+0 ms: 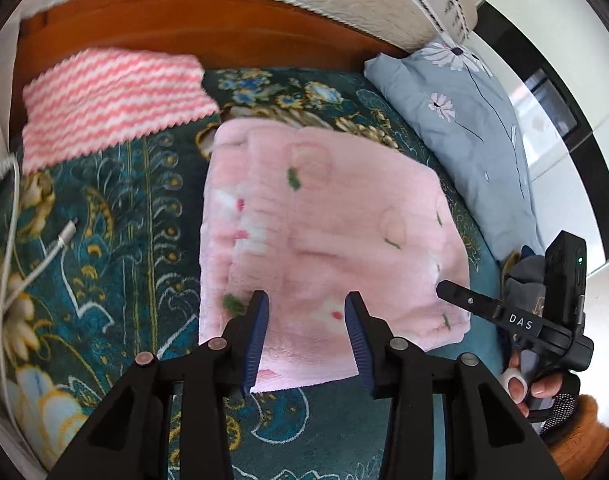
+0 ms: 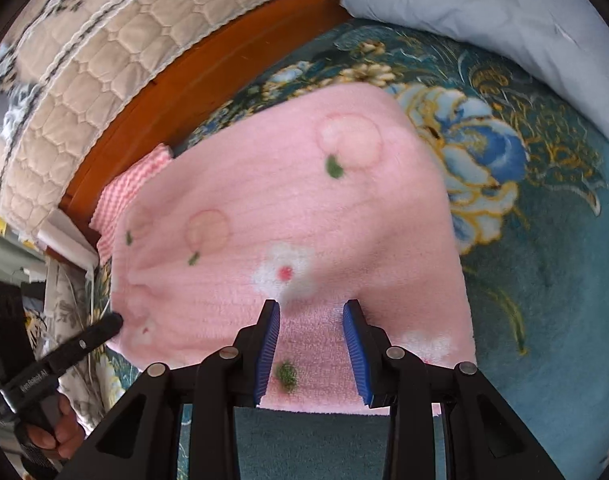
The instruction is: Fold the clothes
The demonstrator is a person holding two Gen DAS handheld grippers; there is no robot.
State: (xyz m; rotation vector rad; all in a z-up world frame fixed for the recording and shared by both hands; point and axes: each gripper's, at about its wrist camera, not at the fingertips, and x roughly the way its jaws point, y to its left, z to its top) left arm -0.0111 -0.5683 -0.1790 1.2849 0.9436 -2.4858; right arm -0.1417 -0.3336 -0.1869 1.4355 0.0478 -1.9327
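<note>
I see the pink cloth [image 1: 324,232] lying folded on the bed's green blanket [image 1: 116,216], and I take that cloth as my landmark. My left gripper [image 1: 306,308] hangs over the cloth's near edge, pointing forward along it, tilted down a little. Its blue fingers [image 1: 258,336] stand apart with nothing between them but the cloth below; whether they touch it I cannot tell. My right gripper [image 2: 311,312] is posed much the same over the near edge in its own view, fingers [image 2: 354,344] parted, pink fabric showing between them with no pinch.

In the left wrist view the right gripper's dark tip [image 1: 464,300] reaches in at the cloth's near right corner, with the right hand [image 1: 536,384] wrapped round the handle just off that corner. In the right wrist view the left gripper's tip [image 2: 100,330] sits at the cloth's near left edge, the left hand [image 2: 60,436] gripping lower down.

A striped pink cloth [image 1: 112,100] lies beyond the pink cloth's far left corner. A blue pillow [image 1: 476,132] lies to its right. A white cable [image 1: 32,264] trails left of it.
</note>
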